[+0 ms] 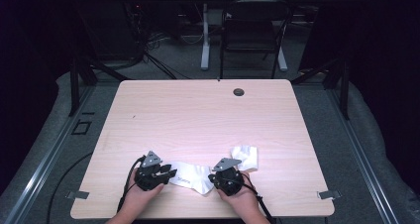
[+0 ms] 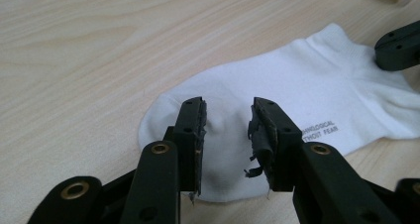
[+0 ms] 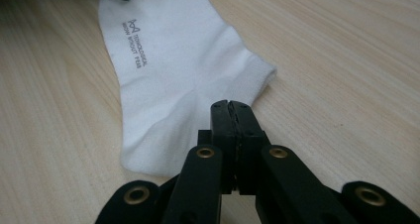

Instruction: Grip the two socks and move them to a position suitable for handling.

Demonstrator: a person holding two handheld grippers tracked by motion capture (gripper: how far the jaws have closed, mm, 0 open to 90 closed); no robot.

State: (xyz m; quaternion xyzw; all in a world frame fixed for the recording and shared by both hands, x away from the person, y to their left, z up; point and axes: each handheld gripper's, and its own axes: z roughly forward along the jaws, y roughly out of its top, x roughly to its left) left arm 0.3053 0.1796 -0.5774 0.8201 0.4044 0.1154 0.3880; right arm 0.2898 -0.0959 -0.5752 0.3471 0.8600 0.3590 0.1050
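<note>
A white ankle sock (image 1: 190, 175) lies flat near the table's front edge, between my two grippers. My left gripper (image 1: 167, 173) is at its toe end. In the left gripper view its jaws (image 2: 228, 130) stand open just above the toe, a small raised fold of the sock (image 2: 297, 85) between them, and the pads do not press on it. My right gripper (image 1: 218, 177) is at the cuff end. In the right gripper view its jaws (image 3: 231, 107) are shut, with their tips over the sock (image 3: 168, 70) by the heel. I cannot tell whether any cloth is pinched there.
A second white sock (image 1: 246, 157), crumpled, lies just behind the right gripper. The wooden table (image 1: 198, 115) has a cable hole (image 1: 238, 92) near its far edge. A chair (image 1: 250, 30) and desk legs stand beyond it.
</note>
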